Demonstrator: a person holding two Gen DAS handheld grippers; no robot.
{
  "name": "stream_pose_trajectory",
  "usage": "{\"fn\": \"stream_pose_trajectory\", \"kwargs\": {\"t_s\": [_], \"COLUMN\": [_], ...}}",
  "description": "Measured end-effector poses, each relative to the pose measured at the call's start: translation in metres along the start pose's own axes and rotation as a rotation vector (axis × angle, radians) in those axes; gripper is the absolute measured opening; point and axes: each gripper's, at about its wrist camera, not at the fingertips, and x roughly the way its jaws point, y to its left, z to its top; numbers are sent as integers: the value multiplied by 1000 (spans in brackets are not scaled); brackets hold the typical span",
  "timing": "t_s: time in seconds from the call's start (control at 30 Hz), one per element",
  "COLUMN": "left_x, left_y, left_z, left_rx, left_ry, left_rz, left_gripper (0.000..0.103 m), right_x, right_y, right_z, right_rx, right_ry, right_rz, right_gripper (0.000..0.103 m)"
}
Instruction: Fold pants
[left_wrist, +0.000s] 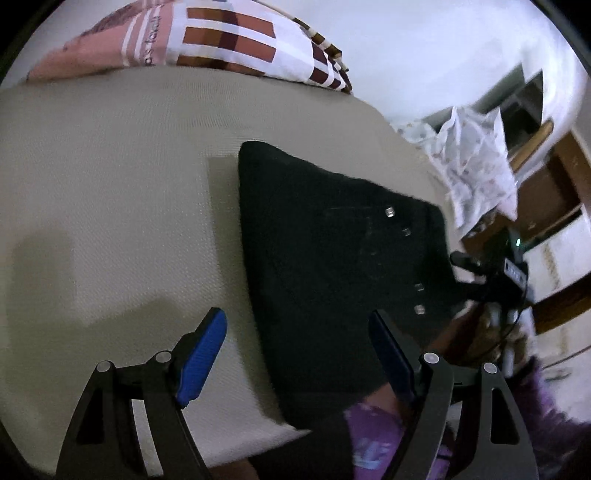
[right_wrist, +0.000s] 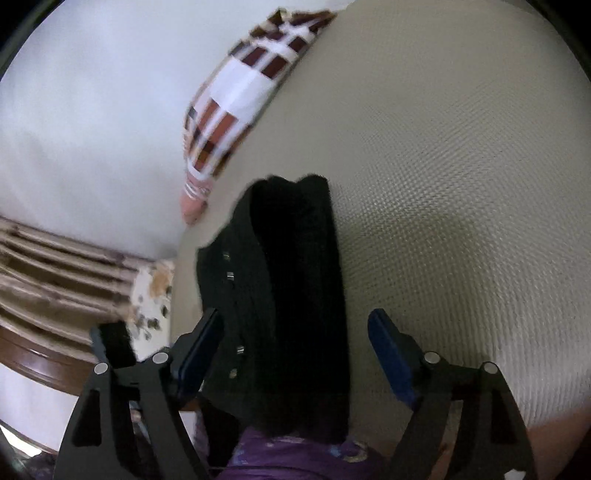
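Beige bed (left_wrist: 110, 166) with folded black pants (left_wrist: 332, 258) near a checked pillow (left_wrist: 229, 40).
Left wrist view: left hand-held gripper (left_wrist: 297, 328) spread wide, empty, above the pants' edge. Right wrist view: right hand-held gripper (right_wrist: 295, 328) spread wide; pants (right_wrist: 291, 295) lie between its pads, unpinched.

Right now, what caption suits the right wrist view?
Open right gripper above folded black pants on a beige bed.

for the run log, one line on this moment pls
pants: folded, on bed | left gripper: open | right gripper: open, pants between jaws
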Motion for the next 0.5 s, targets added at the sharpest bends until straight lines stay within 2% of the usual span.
{"fn": "stream_pose_trajectory", "kwargs": {"t_s": [0.13, 0.2, 0.27, 0.4, 0.5], "left_x": [13, 19, 28, 45, 50], "left_y": [2, 1, -4, -10, -15], "left_z": [2, 3, 5, 5, 4], "left_rx": [64, 98, 137, 188, 232], "left_ry": [8, 15, 27, 69, 72], "left_rz": [92, 133, 183, 219, 251], "left_gripper": [79, 79, 79, 79, 79], "right_x": [12, 19, 28, 33, 32], "right_y": [5, 9, 15, 15, 15], "right_z": [10, 9, 10, 18, 19], "right_rx": [-58, -78, -121, -111, -134], "right_ry": [36, 80, 105, 156, 183], "right_rz": [18, 60, 41, 55, 65], "right_gripper": [79, 79, 79, 79, 79]}}
